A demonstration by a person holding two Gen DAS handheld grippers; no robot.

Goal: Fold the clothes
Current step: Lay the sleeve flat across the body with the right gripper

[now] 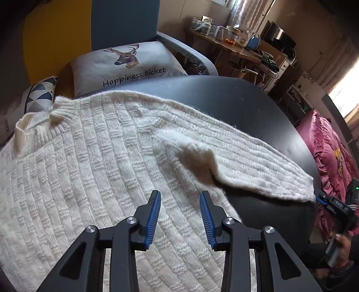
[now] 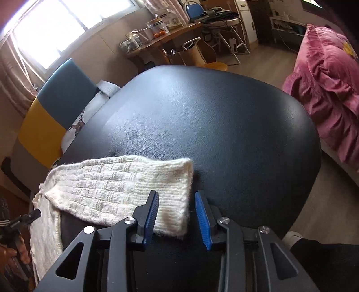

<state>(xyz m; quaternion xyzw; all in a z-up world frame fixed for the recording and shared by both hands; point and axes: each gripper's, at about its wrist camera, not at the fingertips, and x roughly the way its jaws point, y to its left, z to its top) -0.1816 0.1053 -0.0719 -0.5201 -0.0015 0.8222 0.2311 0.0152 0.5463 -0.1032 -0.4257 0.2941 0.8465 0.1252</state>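
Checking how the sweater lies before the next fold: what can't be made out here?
- Left wrist view: the sweater has its left side and hem cut off by the frame edges and the left tool.
- Right wrist view: the sleeve cuff end is partly behind the right tool.

Lived-in room of a home. Told by a sofa with a deer cushion, a wooden table crowded with jars, a pink quilt, and a curtained window.
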